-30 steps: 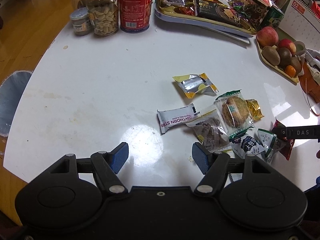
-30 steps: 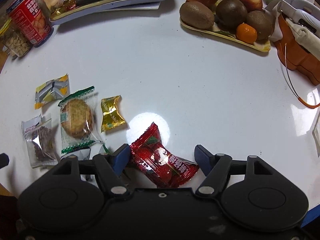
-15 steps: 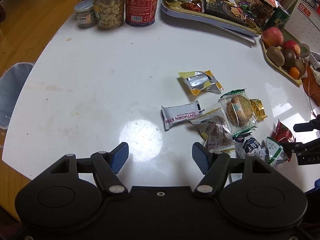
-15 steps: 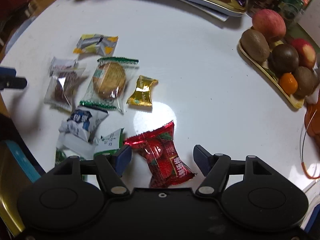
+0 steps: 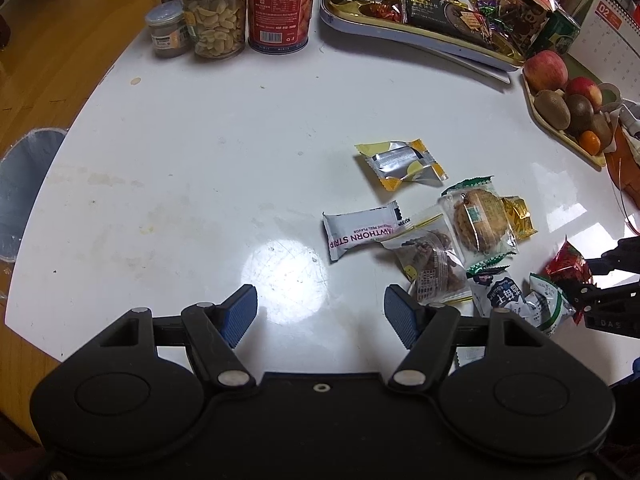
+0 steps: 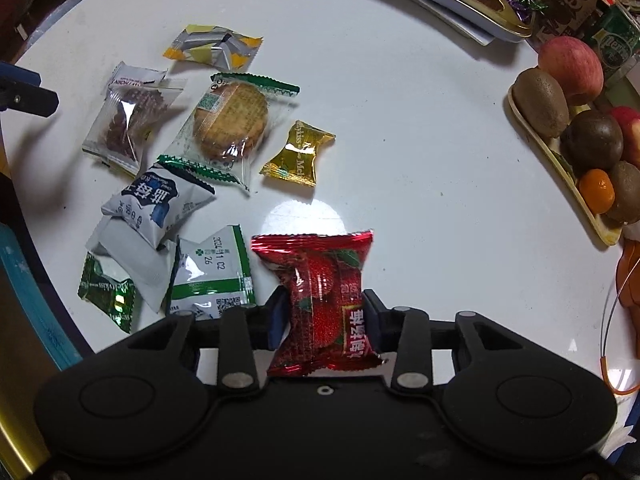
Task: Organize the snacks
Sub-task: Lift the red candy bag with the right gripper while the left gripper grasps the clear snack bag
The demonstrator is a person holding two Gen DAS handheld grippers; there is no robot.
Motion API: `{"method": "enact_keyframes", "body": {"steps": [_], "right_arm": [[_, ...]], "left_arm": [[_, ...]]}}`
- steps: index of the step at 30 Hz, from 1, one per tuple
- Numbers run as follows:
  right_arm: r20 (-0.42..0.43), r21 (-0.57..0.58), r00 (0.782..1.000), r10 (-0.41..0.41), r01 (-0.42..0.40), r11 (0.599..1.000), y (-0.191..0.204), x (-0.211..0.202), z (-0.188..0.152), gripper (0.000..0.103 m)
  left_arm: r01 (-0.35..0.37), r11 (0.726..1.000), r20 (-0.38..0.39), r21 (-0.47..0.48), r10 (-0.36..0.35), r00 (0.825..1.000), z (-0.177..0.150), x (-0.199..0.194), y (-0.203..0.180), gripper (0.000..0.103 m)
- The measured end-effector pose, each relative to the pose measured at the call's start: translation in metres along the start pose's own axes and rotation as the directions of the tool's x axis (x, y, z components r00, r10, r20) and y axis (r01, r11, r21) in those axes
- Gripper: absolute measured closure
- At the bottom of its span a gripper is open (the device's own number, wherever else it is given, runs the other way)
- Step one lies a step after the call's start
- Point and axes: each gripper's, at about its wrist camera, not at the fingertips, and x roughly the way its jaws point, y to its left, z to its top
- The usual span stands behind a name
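A red strawberry-print snack packet (image 6: 324, 292) lies lengthwise between the jaws of my right gripper (image 6: 324, 316). The jaws are closing, and both pads pinch the packet's waist just above the white table (image 6: 420, 140). The left wrist view shows the same packet (image 5: 568, 264) at the far right, in the right gripper (image 5: 600, 280). To its left lie loose snacks: a cookie pack (image 6: 232, 120), a gold candy (image 6: 298, 154), a yellow-silver packet (image 6: 214, 46), a dried-fruit bag (image 6: 128, 120), a blue-white packet (image 6: 156, 200) and a green-white sachet (image 6: 212, 276). My left gripper (image 5: 320, 312) hangs open over bare table, left of the hawthorn strip (image 5: 360, 234).
A gold-rimmed tray (image 5: 420, 46) full of snacks sits at the back. A fruit tray (image 6: 560, 168) with apples and kiwis runs along the right. A nut jar (image 5: 214, 12), a red can (image 5: 280, 0) and a small jar (image 5: 168, 30) stand back left. The table edge curves close on the left.
My right gripper has rolled, so the red packet now lies lengthwise between its jaws, and the jaws have narrowed from wide open to pinching it. The left gripper has stayed open in place.
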Motion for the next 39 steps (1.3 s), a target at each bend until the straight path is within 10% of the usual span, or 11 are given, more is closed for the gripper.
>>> {"method": "enact_keyframes", "body": {"steps": [8, 18, 30, 39], "right_arm": [[0.067, 0.304, 0.997, 0.035, -0.053, 0.951, -0.014, -0.023, -0.025, 0.070], [0.368, 0.689, 0.917, 0.151, -0.379, 0.618, -0.032, -0.085, -0.081, 0.069], [0.389, 0.731, 0.912, 0.128, -0.390, 0.560, -0.034, -0.083, -0.101, 0.069], [0.419, 0.717, 0.899, 0.128, -0.414, 0.561, -0.035, -0.085, -0.100, 0.069]], "left_arm": [[0.053, 0.997, -0.017, -0.047, -0.054, 0.998, 0.003, 0.003, 0.010, 0.032], [0.116, 0.989, -0.085, -0.096, -0.125, 0.989, 0.012, 0.019, -0.008, 0.032], [0.251, 0.949, -0.103, -0.192, -0.274, 0.956, 0.025, 0.047, -0.037, 0.033], [0.202, 0.967, -0.113, -0.155, -0.220, 0.969, 0.023, 0.058, -0.047, 0.040]]}}
